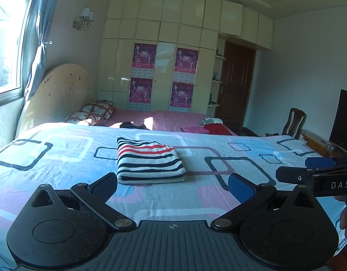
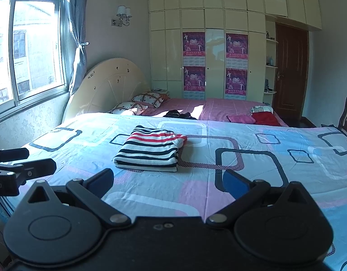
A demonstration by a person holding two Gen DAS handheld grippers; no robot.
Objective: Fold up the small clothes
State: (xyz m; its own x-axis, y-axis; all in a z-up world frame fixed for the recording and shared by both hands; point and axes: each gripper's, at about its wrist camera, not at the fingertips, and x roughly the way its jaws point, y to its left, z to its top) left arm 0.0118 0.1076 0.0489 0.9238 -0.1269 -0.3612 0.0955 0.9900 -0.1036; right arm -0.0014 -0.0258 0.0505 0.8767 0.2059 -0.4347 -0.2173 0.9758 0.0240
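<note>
A striped garment (image 1: 148, 161) in white, navy and red lies folded into a neat rectangle on the patterned bedsheet (image 1: 60, 158). My left gripper (image 1: 172, 186) hovers open just in front of it, nothing between its blue pads. In the right wrist view the same folded striped garment (image 2: 150, 150) sits a little ahead and left of my right gripper (image 2: 168, 181), which is also open and holds nothing. The right gripper (image 1: 309, 169) shows at the right edge of the left wrist view, and the left gripper (image 2: 24, 164) at the left edge of the right wrist view.
Behind the sheet, a pink bed (image 2: 218, 108) carries pillows (image 2: 148, 99), a dark garment (image 2: 178, 114) and a pile of red, pink and striped clothes (image 2: 261, 116). A wardrobe (image 2: 214, 45), door (image 2: 291, 67), chair (image 1: 294, 123) and dark screen (image 1: 344, 119) ring the room.
</note>
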